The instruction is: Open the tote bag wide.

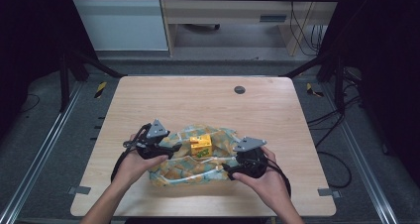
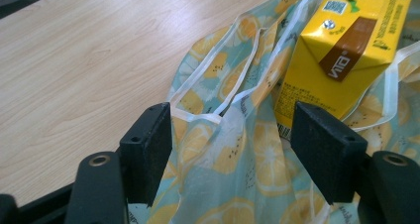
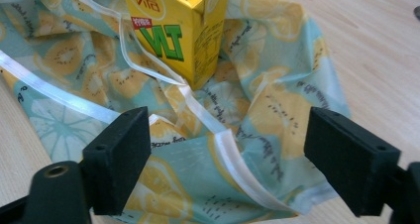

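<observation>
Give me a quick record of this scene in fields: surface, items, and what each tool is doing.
surface: wooden table
bag: lemon-print bag, crumpled, lying flat on the table
carton: yellow drink carton, upright on the bag
left tool: open, jaws either side of the bag's white-trimmed edge
right tool: open, jaws over the bag fabric, near the carton
hands: one on each tool, at the bag's two ends

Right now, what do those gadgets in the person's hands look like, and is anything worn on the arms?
Both are black handheld tools. The left gripper and right gripper each carry a grey three-cornered plate on top and trail a black cable. Each ends in two blocky black pads with small screw holes. The forearms are bare, with no sleeves in sight.
</observation>
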Demonstrator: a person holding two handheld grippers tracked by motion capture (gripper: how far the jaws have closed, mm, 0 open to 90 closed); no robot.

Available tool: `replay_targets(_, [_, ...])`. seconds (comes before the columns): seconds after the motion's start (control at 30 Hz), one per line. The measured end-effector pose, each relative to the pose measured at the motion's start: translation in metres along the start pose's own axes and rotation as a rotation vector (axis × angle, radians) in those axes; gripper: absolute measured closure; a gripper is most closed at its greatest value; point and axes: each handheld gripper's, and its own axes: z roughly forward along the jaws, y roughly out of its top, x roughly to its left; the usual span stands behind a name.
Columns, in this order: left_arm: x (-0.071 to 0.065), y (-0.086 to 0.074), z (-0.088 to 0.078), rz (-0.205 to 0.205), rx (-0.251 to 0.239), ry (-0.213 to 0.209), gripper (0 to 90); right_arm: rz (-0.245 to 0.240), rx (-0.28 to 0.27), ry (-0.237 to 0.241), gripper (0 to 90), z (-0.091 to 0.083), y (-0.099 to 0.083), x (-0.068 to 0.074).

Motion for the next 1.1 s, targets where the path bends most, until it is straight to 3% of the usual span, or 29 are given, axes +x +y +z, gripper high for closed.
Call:
replay_targets(0.27, [0.003,-0.003,0.012,0.025,0.063,-0.028,38.7,-0.008,0.025,-0.006,21.7,0.006,-0.01,0.005])
replay_targets(0.43, [0.001,-0.004,0.016,0.035,0.087,-0.039,59.3,-0.009,0.046,-0.014,30.5,0.009,-0.015,0.004])
replay_targets(0.47, [0.0,-0.005,0.017,0.037,0.09,-0.033,62.7,-0.017,0.059,-0.017,37.9,0.011,-0.017,0.004])
replay_targets(0.53, [-0.001,-0.006,0.018,0.032,0.094,-0.033,70.8,-0.018,0.074,-0.016,42.2,0.012,-0.019,0.003])
replay_targets(0.7, [-0.001,-0.009,0.019,0.016,0.101,-0.029,82.0,-0.023,0.103,-0.006,52.4,0.015,-0.026,0.002])
replay_targets(0.73, [0.0,-0.011,0.019,0.004,0.095,-0.027,86.3,-0.025,0.114,0.0,57.7,0.017,-0.03,0.002])
replay_targets(0.83, [0.0,-0.012,0.02,-0.008,0.089,-0.027,88.3,-0.026,0.121,0.009,61.8,0.02,-0.033,0.002])
replay_targets(0.93, [0.0,-0.014,0.02,-0.022,0.081,-0.021,89.3,-0.038,0.141,0.027,73.4,0.026,-0.038,0.003])
replay_targets(1.1, [0.002,-0.013,0.019,-0.041,0.056,-0.003,89.6,-0.051,0.148,0.047,83.8,0.029,-0.041,0.004])
